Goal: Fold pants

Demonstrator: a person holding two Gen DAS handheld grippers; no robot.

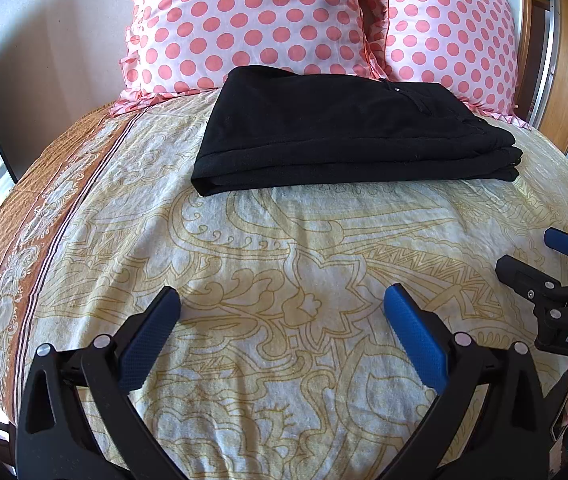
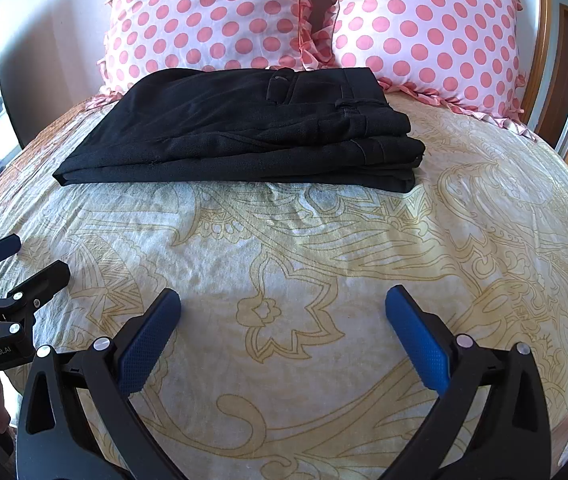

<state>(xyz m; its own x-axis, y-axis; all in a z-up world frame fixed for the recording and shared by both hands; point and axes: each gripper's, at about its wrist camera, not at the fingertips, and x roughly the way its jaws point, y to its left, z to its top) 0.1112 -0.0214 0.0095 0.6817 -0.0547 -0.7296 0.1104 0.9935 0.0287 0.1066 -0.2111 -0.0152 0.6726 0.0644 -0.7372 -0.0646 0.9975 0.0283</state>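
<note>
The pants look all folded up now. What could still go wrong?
1. The black pants lie in loose stacked layers; the right-side edges are uneven, so a nudge might slide them apart.
2. Both tools, left and right, are open and empty above the bedsheet; dipping low might snag it.

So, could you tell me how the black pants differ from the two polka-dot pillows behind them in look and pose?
The black pants are plain and dark; the polka-dot pillows are pale pink with coral dots and ruffled edges. The pants lie flat in a folded stack on the bedspread; the pillows stand propped upright behind them. The pants look thin and layered, the pillows plump. Both rest at the head of the bed, untouched by either gripper.
</note>
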